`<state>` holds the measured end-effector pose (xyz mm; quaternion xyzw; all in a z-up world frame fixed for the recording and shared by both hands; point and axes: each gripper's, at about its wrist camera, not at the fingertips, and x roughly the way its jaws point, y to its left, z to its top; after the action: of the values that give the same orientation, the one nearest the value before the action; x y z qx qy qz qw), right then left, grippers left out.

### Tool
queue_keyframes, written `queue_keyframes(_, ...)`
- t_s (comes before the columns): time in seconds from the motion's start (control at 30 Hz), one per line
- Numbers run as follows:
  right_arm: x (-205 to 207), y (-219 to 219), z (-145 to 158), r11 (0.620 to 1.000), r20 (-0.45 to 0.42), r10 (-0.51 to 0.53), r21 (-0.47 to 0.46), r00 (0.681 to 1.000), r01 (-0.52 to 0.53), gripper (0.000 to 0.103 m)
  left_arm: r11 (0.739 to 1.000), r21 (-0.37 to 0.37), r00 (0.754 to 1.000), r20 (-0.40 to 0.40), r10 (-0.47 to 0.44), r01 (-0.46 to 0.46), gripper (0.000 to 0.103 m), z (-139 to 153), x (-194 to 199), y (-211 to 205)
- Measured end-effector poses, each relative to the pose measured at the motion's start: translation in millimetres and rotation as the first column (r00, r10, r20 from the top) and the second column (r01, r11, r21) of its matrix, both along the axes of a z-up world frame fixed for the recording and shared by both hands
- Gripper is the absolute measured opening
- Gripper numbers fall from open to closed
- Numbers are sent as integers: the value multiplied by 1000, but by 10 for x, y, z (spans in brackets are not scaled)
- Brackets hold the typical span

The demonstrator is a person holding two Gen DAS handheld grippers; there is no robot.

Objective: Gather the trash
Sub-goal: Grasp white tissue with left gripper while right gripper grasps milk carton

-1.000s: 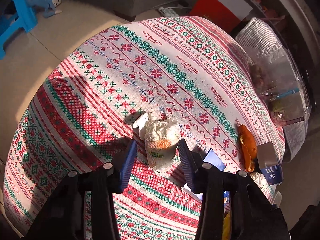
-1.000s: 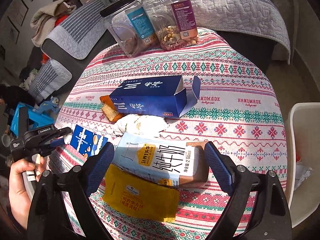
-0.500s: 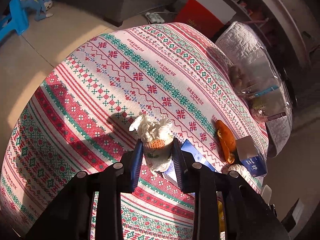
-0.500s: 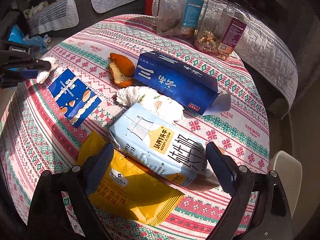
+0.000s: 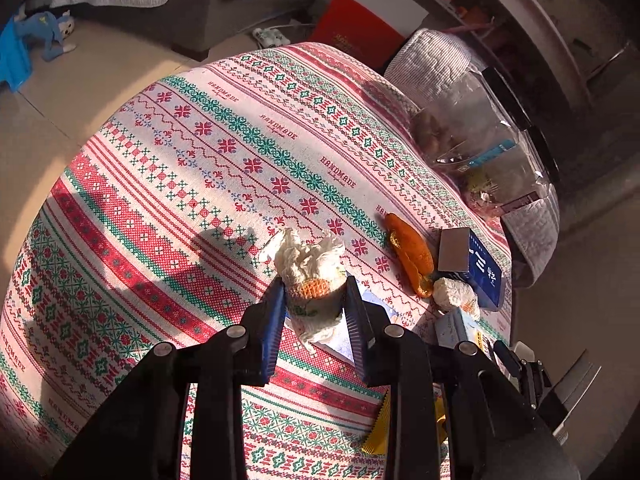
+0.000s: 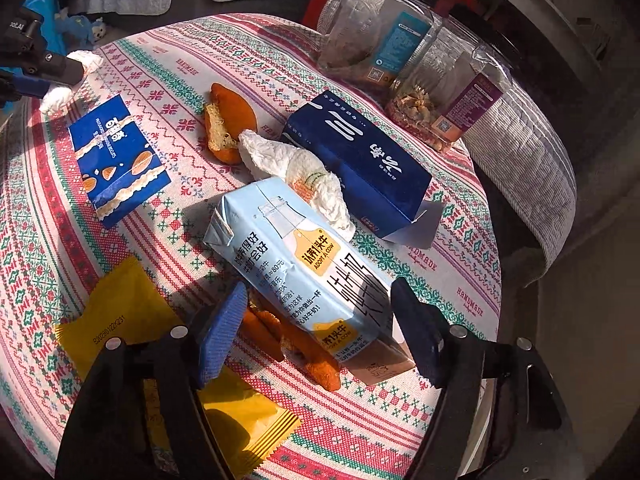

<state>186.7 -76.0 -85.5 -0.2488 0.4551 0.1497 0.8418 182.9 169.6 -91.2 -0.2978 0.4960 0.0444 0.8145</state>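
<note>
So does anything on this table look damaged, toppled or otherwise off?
The pale blue milk carton lies on its side across orange peel pieces, and the dark blue cardboard box lies flat with its end flap open. Nothing looks spilled.

Tablecloth (image 5: pixel 248 152): woven cloth, matt, coarse cross-stitch-look pattern. Crumpled tissue (image 5: pixel 310 280): soft paper, wrinkled, matt, pinched between ribbed blue fingers (image 5: pixel 272 328) that look rubbery; gripper bodies black matt plastic with small metal screw heads. Milk carton (image 6: pixel 304 264): coated card, smooth, slight sheen. Dark blue box (image 6: pixel 360 160): card, smooth, semi-matt, grey raw inside flap. Yellow wrapper (image 6: pixel 120 320): plastic film, glossy, crimped serrated edge. Jars (image 6: pixel 404 60), far right: clear glossy plastic, paper labels. Orange peel (image 6: pixel 228 120): dimpled skin, fibrous pith.
</note>
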Motion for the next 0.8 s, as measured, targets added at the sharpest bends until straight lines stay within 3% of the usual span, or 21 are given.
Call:
queue_keyframes(0.1,22,-106,132,993,-58,-19,119,998,26,33,1000,-6,1000,22,-11,11,29,79,-45,-15)
queue_keyframes(0.2,40,-170,125,988,-72,-47,142,996,57,26,1000,-5,999,44,-22,22,29,155,-84,-50)
queue_keyframes(0.33,3,-212,280,957,-124,-48,280,991,82,26,999,-11,997,68,-37,38,29,244,-140,-87)
queue_keyframes(0.57,-47,-375,404,912,-172,-120,369,978,177,25,997,-8,991,111,-73,74,29,428,-206,-207)
queue_keyframes(0.8,-124,-594,570,875,-165,-169,428,972,225,25,988,95,984,123,-129,118,29,531,-212,-520)
